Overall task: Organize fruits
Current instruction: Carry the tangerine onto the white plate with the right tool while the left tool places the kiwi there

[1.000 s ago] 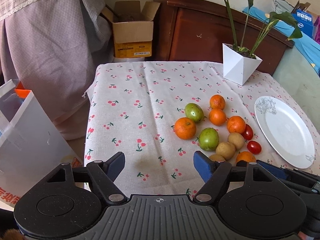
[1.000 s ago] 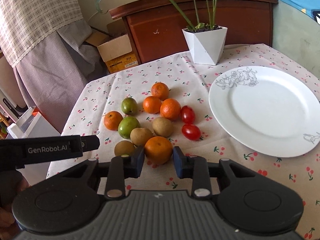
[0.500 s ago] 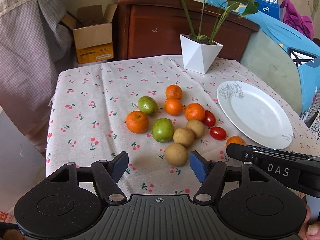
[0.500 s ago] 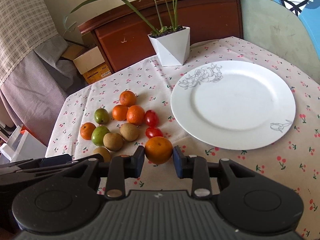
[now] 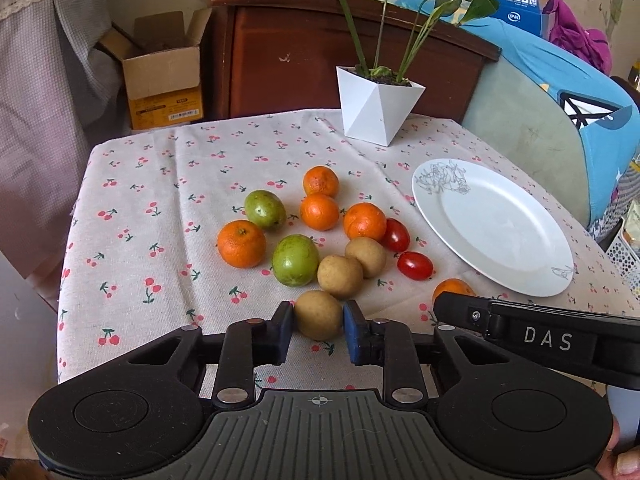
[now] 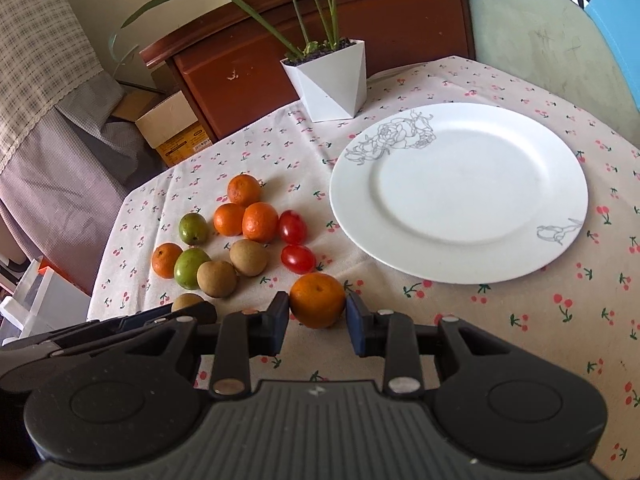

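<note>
Gripping now: the left tongs [image 5: 318,330] are narrowed onto a brown fruit [image 5: 319,314] at the near side of the fruit cluster, both pads touching it.
Right tongs [image 6: 317,322]: narrowed onto an orange [image 6: 317,299], pads against both its sides, just off the near rim of the plate [image 6: 556,184].
Plate: white, with a grey flower drawing, toward the counter's [image 5: 160,184] right edge.
Other fruit: four oranges, two green fruits, two brown fruits and two red tomatoes [image 5: 415,265] clustered mid-counter, left of the plate.
Planter [image 5: 376,110]: white, at the counter's far edge.
</note>
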`<state>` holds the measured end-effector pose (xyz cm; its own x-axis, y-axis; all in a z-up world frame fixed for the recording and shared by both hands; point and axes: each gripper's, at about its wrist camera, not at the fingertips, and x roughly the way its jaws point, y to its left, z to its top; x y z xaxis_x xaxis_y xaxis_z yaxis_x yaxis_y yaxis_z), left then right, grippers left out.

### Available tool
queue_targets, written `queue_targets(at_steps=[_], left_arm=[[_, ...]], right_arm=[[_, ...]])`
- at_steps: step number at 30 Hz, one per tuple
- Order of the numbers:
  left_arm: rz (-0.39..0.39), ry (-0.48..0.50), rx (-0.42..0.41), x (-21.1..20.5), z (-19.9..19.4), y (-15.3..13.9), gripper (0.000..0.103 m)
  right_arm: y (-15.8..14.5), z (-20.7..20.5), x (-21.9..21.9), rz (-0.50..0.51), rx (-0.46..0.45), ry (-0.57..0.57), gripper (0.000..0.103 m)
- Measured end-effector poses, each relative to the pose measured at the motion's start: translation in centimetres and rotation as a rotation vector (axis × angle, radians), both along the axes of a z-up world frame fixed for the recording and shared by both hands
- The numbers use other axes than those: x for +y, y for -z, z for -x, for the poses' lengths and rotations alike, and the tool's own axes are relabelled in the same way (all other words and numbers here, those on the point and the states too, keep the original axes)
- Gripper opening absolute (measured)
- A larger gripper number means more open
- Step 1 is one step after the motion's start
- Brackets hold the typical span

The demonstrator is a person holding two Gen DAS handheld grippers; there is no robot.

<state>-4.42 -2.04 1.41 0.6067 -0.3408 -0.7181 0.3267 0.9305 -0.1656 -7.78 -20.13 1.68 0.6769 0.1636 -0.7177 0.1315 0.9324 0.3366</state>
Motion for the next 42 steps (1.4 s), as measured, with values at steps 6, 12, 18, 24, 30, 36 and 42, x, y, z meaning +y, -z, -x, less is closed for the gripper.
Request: queue_targets(at_steps=[6, 12, 18, 24, 30, 36, 42], left_arm=[[0.051, -0.006, -0.023, -0.6, 0.1, -1.2, 0.024], [0.097, 0.037, -0.054, -3.0, -0.4, -2.4, 0.024], [0.129, 0.084, -0.035, -5.7, -0.7, -2.0, 0.024], [0.127, 0.123, -0.029, -7.8, -1.4, -1.8, 0.024], [0.129, 0.153, -0.035, -9.3, -2.1, -1.3, 0.025], [0.138, 0.159, -0.027, -9.8, -2.4, -0.7, 0.027], [0.136, 0.132, -0.033, -9.2, -2.4, -0.9, 0.045]], right_arm=[[-1.1, 0.4, -1.1, -0.015, -0.046, 0.035, 0.031], [-2.5, 0.8, -3.7, -0.014, -0.095, 0.132, 0.031], [-2.2, 1.1, -5.8, -0.023, -0.075, 0.215, 0.031], [-1.5, 1.5, -7.7, -0.068, -0.052, 0.288, 0.031], [-0.8, 1.6, -8.7, -0.108, -0.033, 0.338, 0.031], [-0.8, 1.5, -8.7, -0.097, -0.039, 0.359, 0.034], [-0.9, 1.6, -8.7, -0.096, -0.038, 0.374, 0.034]])
